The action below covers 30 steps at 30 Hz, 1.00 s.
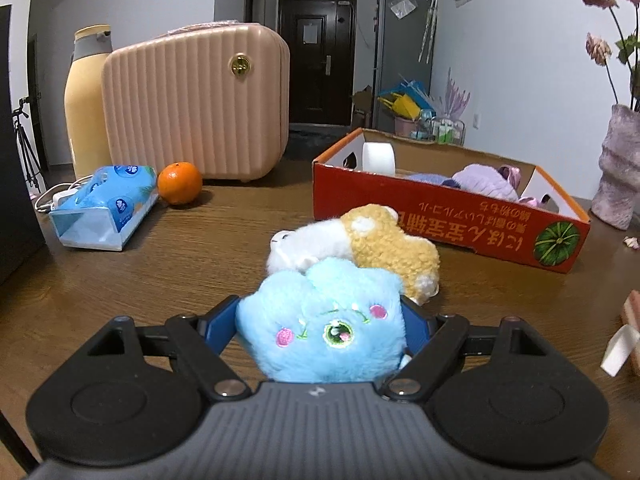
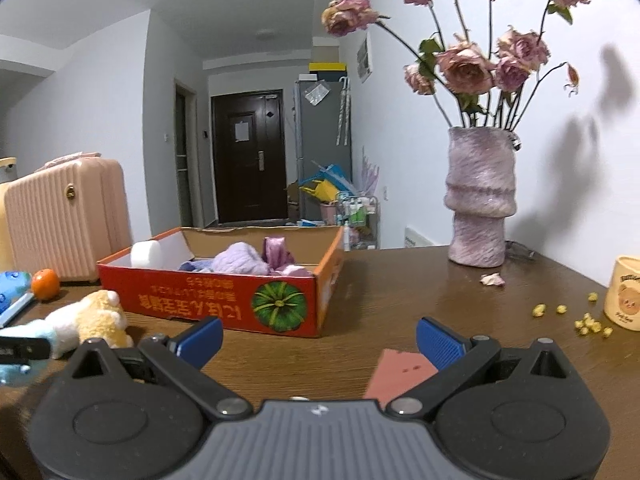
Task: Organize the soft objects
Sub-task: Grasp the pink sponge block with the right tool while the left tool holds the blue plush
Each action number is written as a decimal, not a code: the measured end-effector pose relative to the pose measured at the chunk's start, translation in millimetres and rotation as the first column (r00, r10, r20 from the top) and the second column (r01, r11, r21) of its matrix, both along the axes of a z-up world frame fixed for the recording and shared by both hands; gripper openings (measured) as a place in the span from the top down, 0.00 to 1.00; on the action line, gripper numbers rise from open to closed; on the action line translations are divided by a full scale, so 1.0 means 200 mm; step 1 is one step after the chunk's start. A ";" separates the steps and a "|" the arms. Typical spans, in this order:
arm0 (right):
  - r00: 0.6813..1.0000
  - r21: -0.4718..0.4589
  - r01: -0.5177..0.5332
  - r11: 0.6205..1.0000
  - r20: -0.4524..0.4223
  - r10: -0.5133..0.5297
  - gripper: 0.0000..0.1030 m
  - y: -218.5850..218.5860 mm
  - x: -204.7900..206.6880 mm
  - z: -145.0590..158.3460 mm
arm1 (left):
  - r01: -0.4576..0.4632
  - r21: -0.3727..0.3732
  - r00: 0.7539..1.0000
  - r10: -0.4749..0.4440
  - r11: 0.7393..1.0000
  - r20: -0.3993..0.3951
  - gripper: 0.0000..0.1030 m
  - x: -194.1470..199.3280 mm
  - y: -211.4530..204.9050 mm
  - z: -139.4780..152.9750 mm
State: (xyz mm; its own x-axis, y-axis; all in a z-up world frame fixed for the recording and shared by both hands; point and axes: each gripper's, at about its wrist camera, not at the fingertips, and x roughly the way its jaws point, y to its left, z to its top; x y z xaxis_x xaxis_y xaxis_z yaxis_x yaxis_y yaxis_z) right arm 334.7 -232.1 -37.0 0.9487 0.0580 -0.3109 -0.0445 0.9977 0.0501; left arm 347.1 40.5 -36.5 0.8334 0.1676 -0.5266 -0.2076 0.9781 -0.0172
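Note:
My left gripper (image 1: 320, 314) is shut on a fluffy blue plush toy (image 1: 320, 332); the blue pads press into its sides and it fills the jaws. Just beyond it a yellow-and-white plush (image 1: 384, 248) lies on the wooden table. Behind that stands an open orange cardboard box (image 1: 440, 222) holding purple soft items (image 1: 480, 182). In the right wrist view the same box (image 2: 200, 300) is ahead to the left. My right gripper (image 2: 320, 336) is open over the table with nothing between its fingers.
A pink ribbed case (image 1: 196, 108), a yellow bottle (image 1: 86, 100), an orange (image 1: 180, 183) and a blue tissue pack (image 1: 104, 204) stand at the back left. At the right are a vase of dried roses (image 2: 478, 196), a mug (image 2: 624, 296), scattered yellow bits (image 2: 588, 324) and a pink flat piece (image 2: 400, 372).

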 end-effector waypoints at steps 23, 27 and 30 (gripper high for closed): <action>0.971 -0.064 0.037 0.997 -0.233 -0.051 0.00 -0.26 0.09 -0.12 | 0.062 -0.003 0.997 -0.062 0.998 0.044 0.20 -0.13 -0.15 0.04; 0.959 -0.002 0.017 1.000 -0.282 -0.017 0.00 -0.27 0.13 -0.15 | 0.062 0.007 0.997 -0.063 0.998 0.044 0.20 -0.13 -0.16 0.03; 0.945 0.030 0.011 1.000 -0.328 0.000 0.00 -0.28 0.16 -0.17 | 0.060 -0.003 0.998 -0.060 0.998 0.034 0.20 -0.12 -0.17 0.03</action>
